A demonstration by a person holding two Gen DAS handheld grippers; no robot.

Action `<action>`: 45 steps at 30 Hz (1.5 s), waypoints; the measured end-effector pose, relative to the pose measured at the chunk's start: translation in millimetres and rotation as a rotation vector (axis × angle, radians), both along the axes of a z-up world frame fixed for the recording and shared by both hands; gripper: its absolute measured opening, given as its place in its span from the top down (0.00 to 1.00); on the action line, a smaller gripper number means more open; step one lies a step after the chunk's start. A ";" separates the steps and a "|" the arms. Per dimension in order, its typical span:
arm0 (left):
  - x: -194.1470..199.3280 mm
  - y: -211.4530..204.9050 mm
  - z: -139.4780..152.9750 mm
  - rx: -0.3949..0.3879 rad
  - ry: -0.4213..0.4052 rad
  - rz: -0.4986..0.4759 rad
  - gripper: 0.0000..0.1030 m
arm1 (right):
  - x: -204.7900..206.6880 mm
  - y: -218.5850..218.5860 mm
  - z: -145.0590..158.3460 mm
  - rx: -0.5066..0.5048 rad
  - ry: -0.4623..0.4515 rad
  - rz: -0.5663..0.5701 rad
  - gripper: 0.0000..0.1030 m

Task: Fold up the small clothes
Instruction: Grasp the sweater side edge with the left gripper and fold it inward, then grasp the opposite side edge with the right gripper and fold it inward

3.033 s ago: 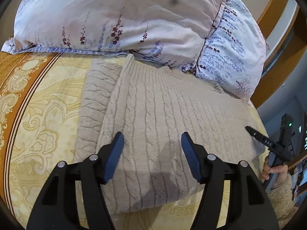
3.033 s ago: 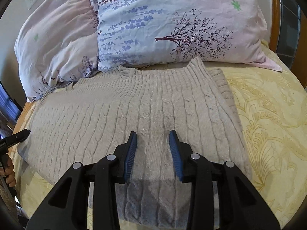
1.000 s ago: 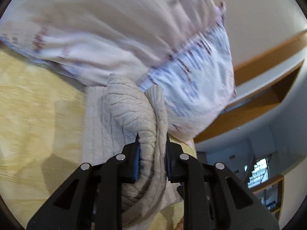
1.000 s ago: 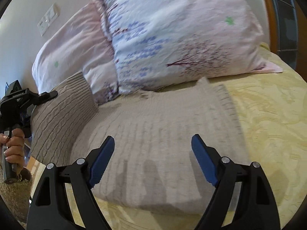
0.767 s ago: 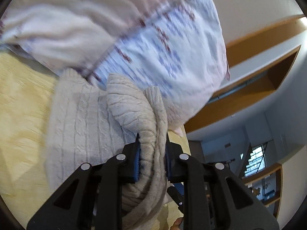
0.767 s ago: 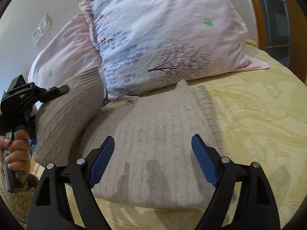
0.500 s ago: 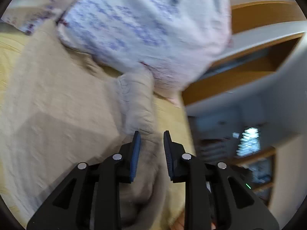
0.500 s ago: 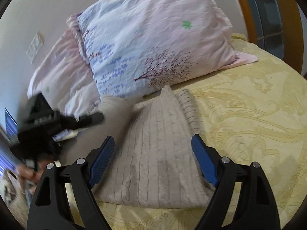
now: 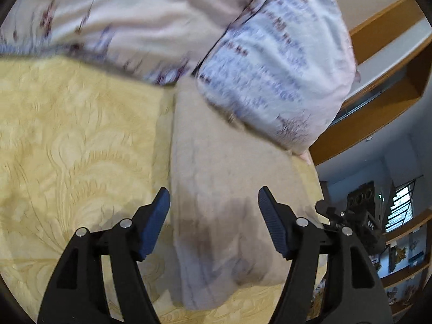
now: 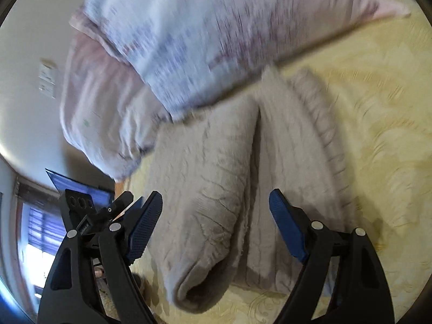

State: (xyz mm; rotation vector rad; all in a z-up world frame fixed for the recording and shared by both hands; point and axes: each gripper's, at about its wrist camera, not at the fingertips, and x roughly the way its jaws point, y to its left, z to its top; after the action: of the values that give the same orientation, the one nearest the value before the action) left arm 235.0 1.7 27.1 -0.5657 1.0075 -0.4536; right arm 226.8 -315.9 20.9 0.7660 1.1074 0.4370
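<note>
A beige cable-knit sweater (image 9: 229, 197) lies folded on the yellow bedspread (image 9: 67, 140), its top end against the pillows. In the right wrist view the sweater (image 10: 259, 189) shows its left half folded over onto the right half, with a rounded fold edge near me. My left gripper (image 9: 213, 224) is open and empty, just above the sweater's near end. My right gripper (image 10: 216, 229) is open and empty over the sweater's near end. Both views are motion-blurred.
Two floral pillows (image 9: 270, 48) lean at the head of the bed (image 10: 216, 32). A wooden headboard (image 9: 378, 62) stands at the right. The other gripper shows at the right of the left wrist view (image 9: 359, 224) and at the left of the right wrist view (image 10: 89, 213).
My left gripper carried the sweater's left half over to the right, then opened and let it go. The sweater now lies folded in half. My right gripper stayed open and swung left.
</note>
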 end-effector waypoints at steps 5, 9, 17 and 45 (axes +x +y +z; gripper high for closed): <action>-0.7 -7.0 -21.5 -0.040 0.060 -0.057 0.35 | 11.6 7.2 -10.6 0.129 0.004 0.036 0.39; -2.0 -4.8 -28.2 -0.086 0.083 -0.065 0.35 | 34.1 1.5 -24.8 0.187 0.019 -0.031 0.50; -6.9 -4.4 -28.9 -0.112 0.097 -0.081 0.33 | 34.8 25.4 13.6 -0.165 -0.235 -0.043 0.84; -42.9 -43.5 -22.7 -0.057 0.059 -0.310 0.25 | -11.1 14.2 41.0 -0.815 -0.569 -0.047 0.85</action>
State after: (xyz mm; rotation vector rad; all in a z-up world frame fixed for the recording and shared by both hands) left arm 192.1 -41.8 4.4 -0.4768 1.1469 -0.7461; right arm 215.7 -301.7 61.9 -0.0633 0.6309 0.1148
